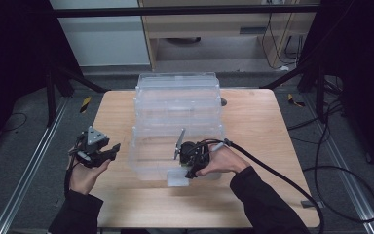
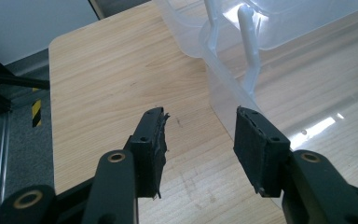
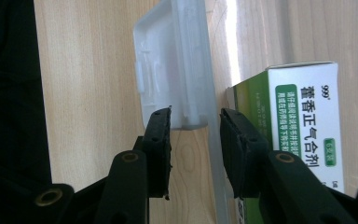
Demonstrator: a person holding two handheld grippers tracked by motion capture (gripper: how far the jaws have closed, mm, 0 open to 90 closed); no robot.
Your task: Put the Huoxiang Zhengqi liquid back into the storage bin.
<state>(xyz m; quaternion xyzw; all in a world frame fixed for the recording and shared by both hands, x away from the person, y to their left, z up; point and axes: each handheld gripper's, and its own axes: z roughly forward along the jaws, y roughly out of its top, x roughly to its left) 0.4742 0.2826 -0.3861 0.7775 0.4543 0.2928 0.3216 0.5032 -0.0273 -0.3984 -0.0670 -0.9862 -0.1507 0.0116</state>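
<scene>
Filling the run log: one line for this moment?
left claw: open, idle | right claw: astride clear bin's front latch | green box: inside

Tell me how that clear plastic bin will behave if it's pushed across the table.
The clear plastic bin looks thin-walled and nearly empty, so probably light and flexible. Smooth plastic on the wooden table should slide easily. Its broad base makes tipping unlikely.

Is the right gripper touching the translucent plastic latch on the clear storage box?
Cannot tell. In the right gripper view the right gripper straddles the latch, but contact isn't plain.
</scene>
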